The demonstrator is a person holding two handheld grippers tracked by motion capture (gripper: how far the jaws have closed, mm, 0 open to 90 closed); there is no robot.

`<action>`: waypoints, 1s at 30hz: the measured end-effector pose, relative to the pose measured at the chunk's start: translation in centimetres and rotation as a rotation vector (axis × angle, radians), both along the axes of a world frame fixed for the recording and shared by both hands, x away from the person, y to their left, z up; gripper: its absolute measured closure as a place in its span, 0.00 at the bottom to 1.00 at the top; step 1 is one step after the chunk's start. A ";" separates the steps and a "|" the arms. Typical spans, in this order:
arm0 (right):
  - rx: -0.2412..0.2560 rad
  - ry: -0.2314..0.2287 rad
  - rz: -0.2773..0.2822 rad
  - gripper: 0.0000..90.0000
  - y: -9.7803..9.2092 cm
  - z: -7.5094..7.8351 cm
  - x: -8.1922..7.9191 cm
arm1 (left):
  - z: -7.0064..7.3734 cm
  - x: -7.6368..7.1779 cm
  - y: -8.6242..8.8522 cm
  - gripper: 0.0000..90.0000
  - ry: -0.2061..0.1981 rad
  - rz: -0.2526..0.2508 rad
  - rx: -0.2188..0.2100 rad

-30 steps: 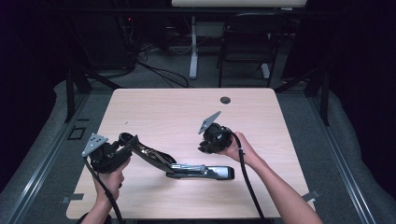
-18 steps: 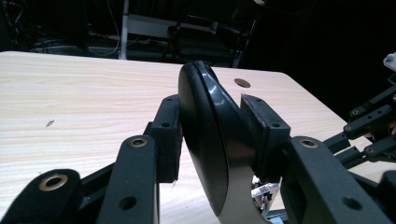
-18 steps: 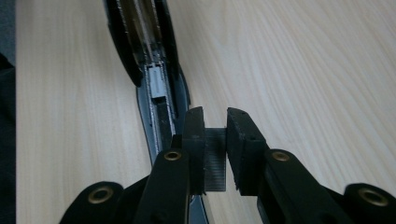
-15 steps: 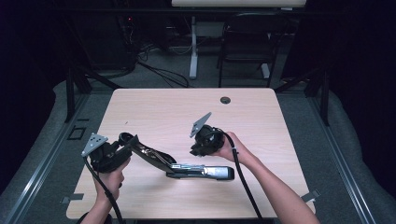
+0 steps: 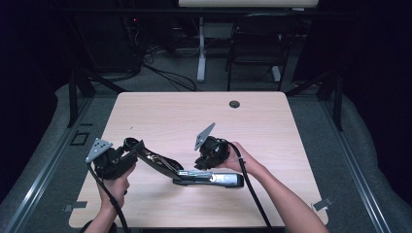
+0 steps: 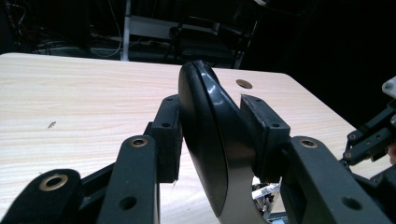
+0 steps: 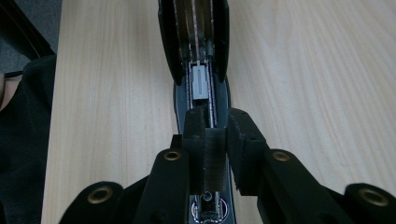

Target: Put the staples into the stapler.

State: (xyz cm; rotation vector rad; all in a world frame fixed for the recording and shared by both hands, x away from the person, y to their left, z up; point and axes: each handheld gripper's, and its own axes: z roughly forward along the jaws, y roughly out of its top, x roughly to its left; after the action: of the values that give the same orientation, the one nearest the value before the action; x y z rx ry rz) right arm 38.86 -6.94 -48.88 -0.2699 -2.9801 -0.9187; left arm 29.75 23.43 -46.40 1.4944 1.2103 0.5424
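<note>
The long black-and-silver metal stapler lies swung open; the left gripper clamps its raised black lid, while the right gripper pinches its staple rail.

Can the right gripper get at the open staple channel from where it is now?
Probably yes. The left gripper holds the stapler's lid swung up, so the staple channel lies exposed, and the right gripper already sits over it with nothing between.
</note>
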 end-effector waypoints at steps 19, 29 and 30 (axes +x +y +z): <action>-0.027 0.027 0.024 0.87 -0.1 -1.4 0.0 | 0.0 0.0 0.0 0.68 -0.001 0.000 0.002; -0.054 0.026 0.035 0.87 -0.2 -2.1 -0.2 | 0.0 0.0 0.0 0.68 0.001 0.001 0.004; -0.041 0.030 0.027 0.87 -0.2 -2.2 -0.3 | 0.0 0.0 0.0 0.68 0.001 0.000 0.004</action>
State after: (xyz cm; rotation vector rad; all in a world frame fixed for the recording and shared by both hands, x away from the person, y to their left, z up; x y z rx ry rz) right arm 38.61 -7.13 -51.05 -0.2405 -2.9706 -0.8443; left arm 29.75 23.48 -46.44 1.4979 1.2109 0.5447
